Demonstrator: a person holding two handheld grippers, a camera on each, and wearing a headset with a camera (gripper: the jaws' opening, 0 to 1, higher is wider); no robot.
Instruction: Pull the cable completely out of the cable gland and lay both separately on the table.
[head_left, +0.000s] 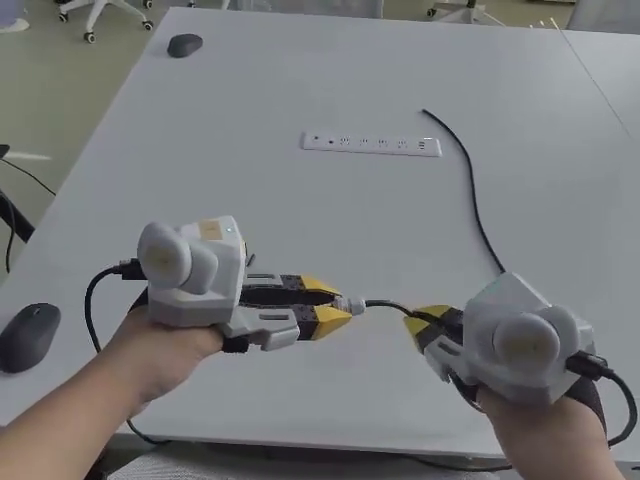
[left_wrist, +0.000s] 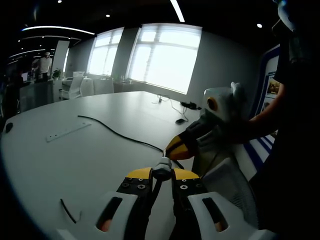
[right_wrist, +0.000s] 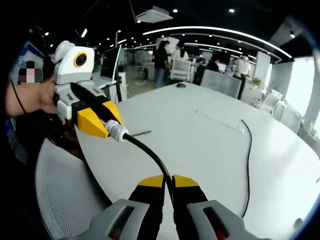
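Closest are the person's two hands, each with a tool in it, at the near edge of the white bench (head_left: 300, 200). The left hand-held gripper (head_left: 335, 307) has yellow tips, and they are pinched shut on the cable gland (head_left: 352, 304). The cable gland is a small, pale, round piece that sticks out just past the yellow tips. A black cable (head_left: 385, 305) comes out of the end of the cable gland. It is thin and smooth, and it hangs in a short, soft curve between the two tools. The right hand-held gripper (head_left: 420, 325) is pinched shut on the cable, a little way from the cable gland. So the cable is still inside the cable gland, and both are held up off the bench. Behind the right hand-held gripper, a long black line lies on the bench and bends away toward the far side. It looks like more of the same cable. A white power strip (head_left: 370, 143) lies flat in the middle of the bench. One dark mouse (head_left: 28, 335) sits by the left edge, near the left hand.
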